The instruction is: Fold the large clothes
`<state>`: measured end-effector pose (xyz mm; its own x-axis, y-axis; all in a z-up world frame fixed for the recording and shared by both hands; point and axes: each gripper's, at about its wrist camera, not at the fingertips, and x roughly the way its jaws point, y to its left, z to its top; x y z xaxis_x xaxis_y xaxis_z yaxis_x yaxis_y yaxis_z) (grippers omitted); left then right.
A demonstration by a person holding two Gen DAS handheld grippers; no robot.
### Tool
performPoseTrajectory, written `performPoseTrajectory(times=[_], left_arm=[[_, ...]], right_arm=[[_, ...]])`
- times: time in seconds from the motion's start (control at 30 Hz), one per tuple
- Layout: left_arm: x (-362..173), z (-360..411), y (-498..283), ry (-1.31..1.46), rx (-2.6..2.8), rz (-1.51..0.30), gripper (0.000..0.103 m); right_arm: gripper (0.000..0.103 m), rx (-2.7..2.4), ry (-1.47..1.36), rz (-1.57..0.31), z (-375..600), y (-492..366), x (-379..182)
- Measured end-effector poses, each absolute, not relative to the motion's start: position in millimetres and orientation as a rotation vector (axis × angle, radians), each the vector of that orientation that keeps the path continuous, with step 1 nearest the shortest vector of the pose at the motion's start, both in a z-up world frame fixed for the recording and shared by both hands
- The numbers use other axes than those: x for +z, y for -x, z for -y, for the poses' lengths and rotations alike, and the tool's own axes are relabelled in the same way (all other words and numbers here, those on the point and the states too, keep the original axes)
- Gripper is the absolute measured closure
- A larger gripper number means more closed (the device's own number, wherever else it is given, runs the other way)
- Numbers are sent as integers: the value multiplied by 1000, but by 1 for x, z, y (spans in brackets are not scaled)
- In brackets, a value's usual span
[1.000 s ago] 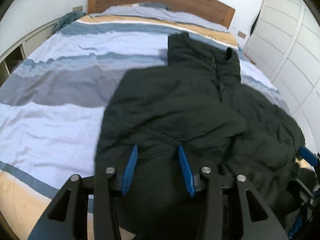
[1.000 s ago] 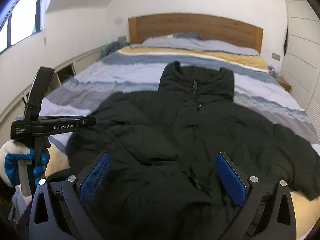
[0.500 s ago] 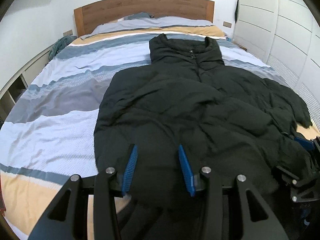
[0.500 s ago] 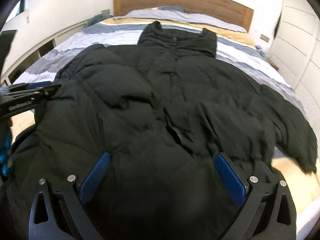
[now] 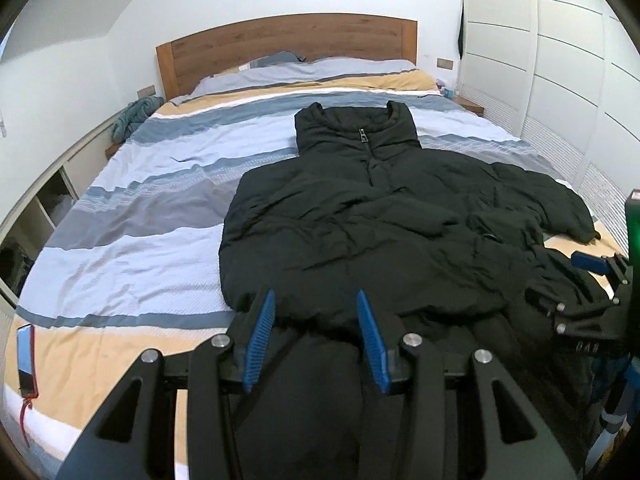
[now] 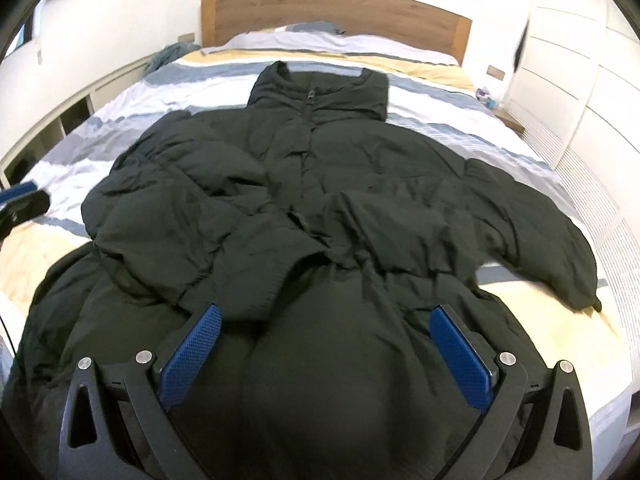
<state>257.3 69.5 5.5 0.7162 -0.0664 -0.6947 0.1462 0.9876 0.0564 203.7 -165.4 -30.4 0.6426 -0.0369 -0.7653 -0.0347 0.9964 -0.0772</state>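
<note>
A large black puffer jacket (image 5: 380, 216) lies front up on the striped bed, collar toward the headboard; it also shows in the right wrist view (image 6: 312, 208). Its left sleeve is folded across the chest (image 6: 192, 232); the right sleeve (image 6: 552, 248) stretches out to the right. My left gripper (image 5: 316, 320) is open over the jacket's lower left hem, holding nothing. My right gripper (image 6: 324, 340) is wide open over the lower hem, holding nothing. The right gripper's body shows at the right edge of the left wrist view (image 5: 592, 308).
The bed (image 5: 132, 216) has a wooden headboard (image 5: 280, 48) and pillows at the far end. White wardrobe doors (image 5: 560, 80) run along the right. Low shelves (image 5: 44, 208) line the left. A teal cloth (image 5: 134, 116) lies at the far left. A phone-like object (image 5: 26, 356) lies near the front left corner.
Both grippers have pulled back toward the foot of the bed and risen, so more of the jacket shows. The jacket's left sleeve now lies settled across the chest. Both stay open.
</note>
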Motion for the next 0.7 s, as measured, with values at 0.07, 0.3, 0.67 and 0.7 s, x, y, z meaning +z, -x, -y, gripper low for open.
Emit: performPoseTrajectory(times=[0.07,0.3,0.67,0.7], left_arm=[[7,-61,-250,-120,-113,-768,62],[9,-16,-232,-171,-114,-793,62],[-6,46,-224,-158,-143,-874,62],[-7,48,-224,-157,-140,-877,62]], right_arm=[[1,-15,67,-867,177,-198,-27],[1,-74,-10,-845,237,-178,-20],[1,-154,-116,-811,321,-158,-23],[1,-161,-128,-811,330,-158,-26]])
